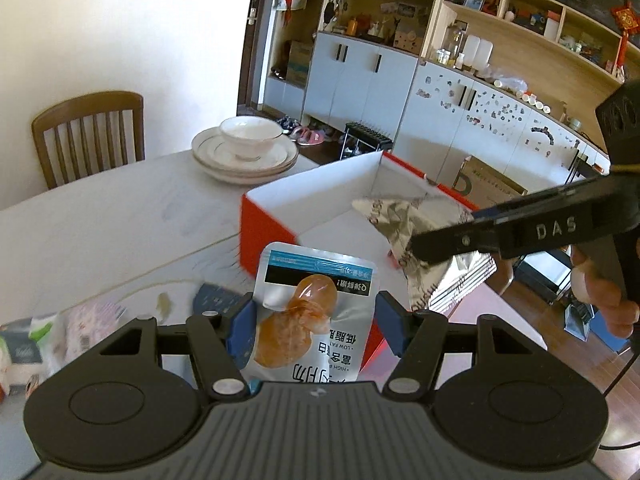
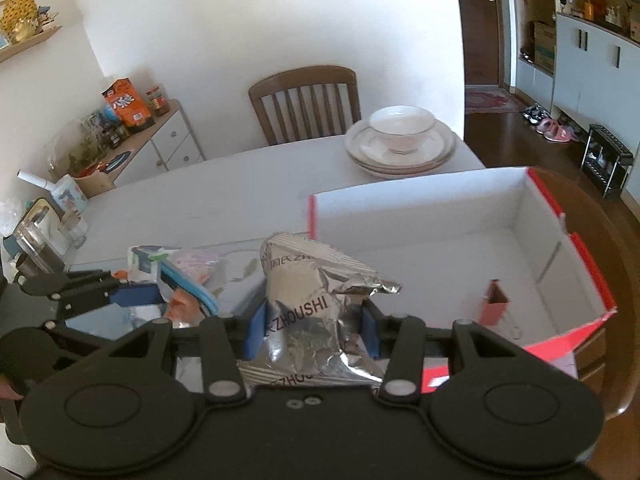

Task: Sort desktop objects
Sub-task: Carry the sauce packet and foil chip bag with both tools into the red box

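**Two snack packets carried toward the red box**

The flat silver-and-blue snack pouch (image 1: 316, 312) sits clamped in the left gripper (image 1: 316, 320); the crumpled silver foil packet (image 2: 316, 308) is pinched in the right gripper (image 2: 314, 328). Both hang above the white table (image 1: 120, 208), at the open red-sided cardboard box (image 2: 440, 248). Best to clear the near wall fully, then release low inside.

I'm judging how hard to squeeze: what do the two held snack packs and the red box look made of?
Silver packet: likely metallised foil film, since it is shiny, sharply creased and crumpled. Snack pouch: glossy plastic-foil laminate, smooth with printed panels. Red box: looks like cardboard, matte white inside, red outside, with folded flaps.
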`<state>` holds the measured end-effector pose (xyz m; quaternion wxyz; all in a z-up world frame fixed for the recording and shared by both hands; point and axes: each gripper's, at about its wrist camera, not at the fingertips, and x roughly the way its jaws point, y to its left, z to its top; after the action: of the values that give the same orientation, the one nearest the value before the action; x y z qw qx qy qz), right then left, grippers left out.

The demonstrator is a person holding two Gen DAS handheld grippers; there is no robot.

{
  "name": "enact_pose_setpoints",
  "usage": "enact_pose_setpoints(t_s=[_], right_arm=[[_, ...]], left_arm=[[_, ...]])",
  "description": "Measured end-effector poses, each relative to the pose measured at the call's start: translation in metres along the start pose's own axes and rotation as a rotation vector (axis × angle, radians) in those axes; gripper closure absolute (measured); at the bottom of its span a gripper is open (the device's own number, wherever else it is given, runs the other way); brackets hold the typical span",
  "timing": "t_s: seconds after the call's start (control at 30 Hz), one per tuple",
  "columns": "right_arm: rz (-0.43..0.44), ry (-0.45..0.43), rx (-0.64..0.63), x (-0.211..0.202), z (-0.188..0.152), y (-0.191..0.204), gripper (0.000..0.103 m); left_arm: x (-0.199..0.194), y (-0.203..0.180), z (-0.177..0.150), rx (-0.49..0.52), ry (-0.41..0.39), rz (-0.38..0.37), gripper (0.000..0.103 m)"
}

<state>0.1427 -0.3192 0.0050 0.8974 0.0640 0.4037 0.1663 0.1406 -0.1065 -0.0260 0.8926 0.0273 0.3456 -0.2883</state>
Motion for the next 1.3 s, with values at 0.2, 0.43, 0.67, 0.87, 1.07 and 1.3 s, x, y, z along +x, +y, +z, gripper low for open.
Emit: enact_pose_setpoints(t_s=[0.2, 0.43, 0.67, 0.87, 1.07, 1.3], right_arm=[[-0.005, -0.005, -0.004, -0.005, 0.000, -0.031, 0.057], [-0.017, -0.011, -0.007, -0.010, 0.003, -0.067, 0.057], [-0.038, -0.010, -0.010, -0.007, 0.007, -0.095, 0.057], [-0.075, -0.012, -0.018, 0.007, 0.016, -0.112, 0.057], [-0.085, 0.016, -0.040, 0.029, 0.022, -0.121, 0.057], [-0.094, 0.067, -0.089, 0.059, 0.019, -0.121, 0.057]], left_arm=[[0.019, -0.025, 0.022, 0.004, -0.008, 0.003, 0.040], [0.045, -0.051, 0.047, 0.033, -0.007, 0.011, 0.040], [0.077, -0.065, 0.069, 0.021, 0.012, 0.012, 0.040], [0.110, -0.065, 0.088, -0.008, 0.033, 0.036, 0.040], [0.146, -0.059, 0.100, -0.014, 0.068, 0.065, 0.040], [0.183, -0.054, 0.096, 0.018, 0.139, 0.115, 0.040]])
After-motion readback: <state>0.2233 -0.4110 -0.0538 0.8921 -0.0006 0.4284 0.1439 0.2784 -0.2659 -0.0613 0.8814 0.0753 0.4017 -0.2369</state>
